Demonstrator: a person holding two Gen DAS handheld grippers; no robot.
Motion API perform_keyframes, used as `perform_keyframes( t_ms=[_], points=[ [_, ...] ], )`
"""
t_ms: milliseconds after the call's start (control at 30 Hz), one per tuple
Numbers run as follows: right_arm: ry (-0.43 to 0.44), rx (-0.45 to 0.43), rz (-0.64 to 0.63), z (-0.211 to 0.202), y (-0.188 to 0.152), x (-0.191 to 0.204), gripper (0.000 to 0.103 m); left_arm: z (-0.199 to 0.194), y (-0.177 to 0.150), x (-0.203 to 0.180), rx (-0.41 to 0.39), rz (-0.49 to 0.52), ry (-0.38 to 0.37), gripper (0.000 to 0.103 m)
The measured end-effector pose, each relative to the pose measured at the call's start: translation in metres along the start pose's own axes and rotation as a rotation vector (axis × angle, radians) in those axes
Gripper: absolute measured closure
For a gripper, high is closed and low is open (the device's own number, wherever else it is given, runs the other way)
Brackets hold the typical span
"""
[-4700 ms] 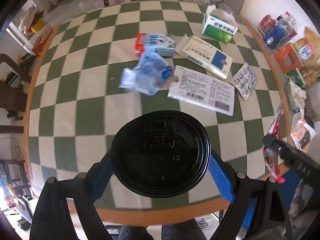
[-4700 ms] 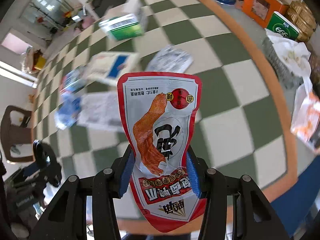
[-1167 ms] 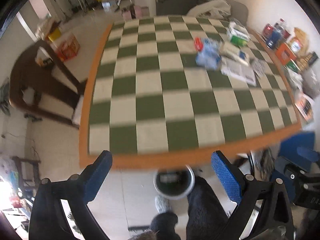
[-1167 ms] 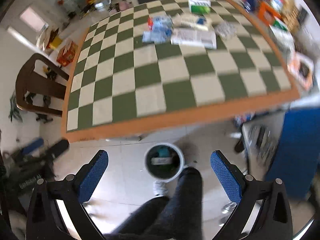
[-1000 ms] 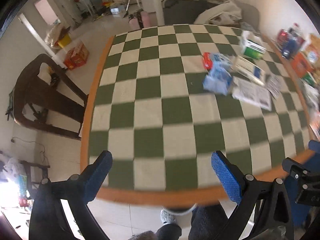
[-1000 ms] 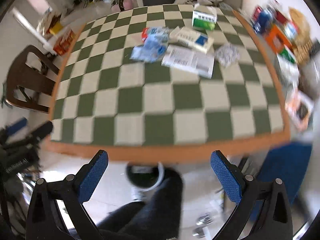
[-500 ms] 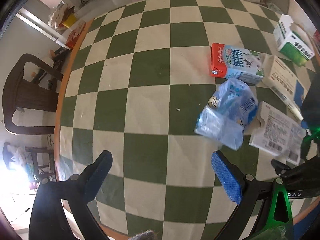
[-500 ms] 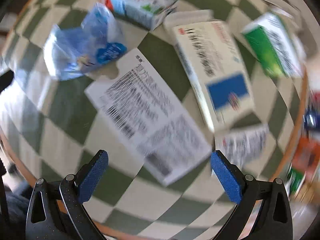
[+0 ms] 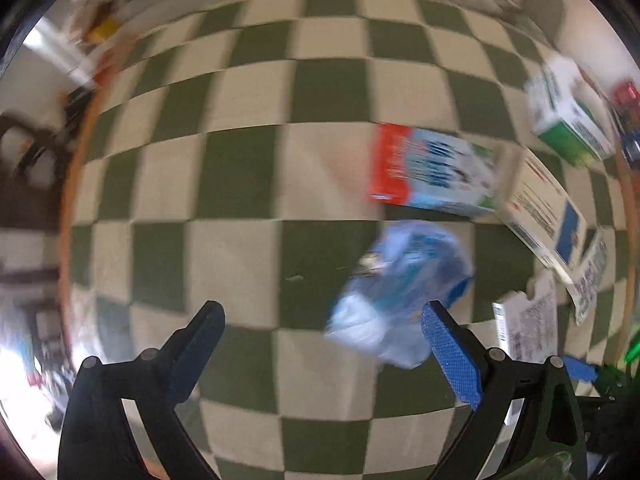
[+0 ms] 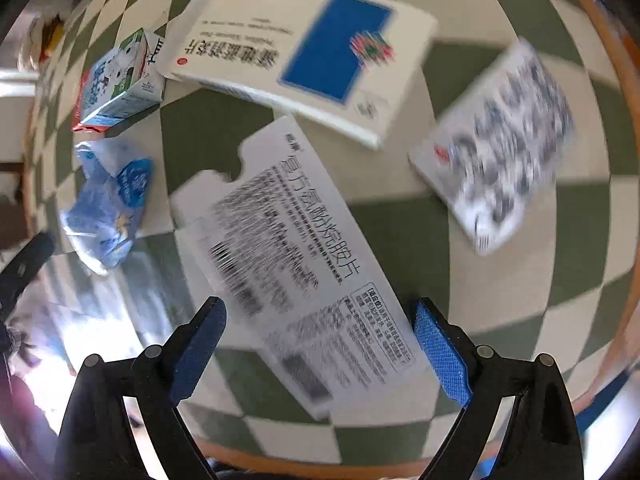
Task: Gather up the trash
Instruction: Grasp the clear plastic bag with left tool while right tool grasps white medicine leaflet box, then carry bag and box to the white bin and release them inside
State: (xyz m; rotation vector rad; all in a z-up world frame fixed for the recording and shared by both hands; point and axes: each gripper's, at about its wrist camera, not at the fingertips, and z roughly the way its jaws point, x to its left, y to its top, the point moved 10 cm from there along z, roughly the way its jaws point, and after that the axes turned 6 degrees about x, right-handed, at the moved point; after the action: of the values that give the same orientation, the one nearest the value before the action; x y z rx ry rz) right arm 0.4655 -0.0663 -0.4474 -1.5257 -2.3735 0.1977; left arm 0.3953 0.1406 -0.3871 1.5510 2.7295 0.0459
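Right gripper [image 10: 318, 330]: fingers spread wide, nothing between them; hovering over the near end of the flattened grey carton, which lies framed by the two pads. Judged: lined up to take this piece next.
Left gripper [image 9: 322, 330]: likewise wide apart and empty; the crumpled blue wrapper sits just ahead of its right pad, off-centre. Judged: needs a shift to the right before it can close.
Flattened grey carton [image 10: 304, 264]: flat on the checked tablecloth [image 9: 240, 184], printed side up, near end close to the table edge. Lying flat leaves little to bite on; an edge grip looks necessary.
Crumpled blue wrapper [image 9: 396, 288]: bunched and raised off the cloth, so easier to pinch than the flat pieces.
Blister sheet [image 10: 496, 148]: right of the grey carton, apart from it, flat; image blurred.
White-and-blue box [image 10: 304, 52]: beyond the grey carton, its near edge about touching that carton's far flap.
Milk carton [image 9: 432, 170]: on its side, beyond the wrapper.
Green-and-white box [image 9: 568, 116]: farthest, upright near the right table edge.
Bin: not in view.
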Motion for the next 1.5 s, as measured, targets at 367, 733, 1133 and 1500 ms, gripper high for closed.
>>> perform_keyframes(
  t_ms=[367,733,1133,1500],
  points=[
    [-0.226,-0.096,-0.183,0.006,0.0,0.012,0.014,0.026,-0.016,-0.024,0.068,0.059,-0.069,0.084],
    [-0.134,-0.199,-0.107,0.003,-0.042,0.022,0.024,-0.014,-0.092,0.012,-0.048,-0.038,-0.041,0.085],
    [0.0,-0.338,-0.072,-0.023,-0.188,0.124,0.024,-0.056,-0.231,0.117,-0.131,-0.023,-0.068,0.085],
    [0.066,-0.348,0.009,0.014,-0.362,0.17,0.024,-0.03,-0.36,0.145,-0.037,0.041,-0.112,0.085]
  ],
)
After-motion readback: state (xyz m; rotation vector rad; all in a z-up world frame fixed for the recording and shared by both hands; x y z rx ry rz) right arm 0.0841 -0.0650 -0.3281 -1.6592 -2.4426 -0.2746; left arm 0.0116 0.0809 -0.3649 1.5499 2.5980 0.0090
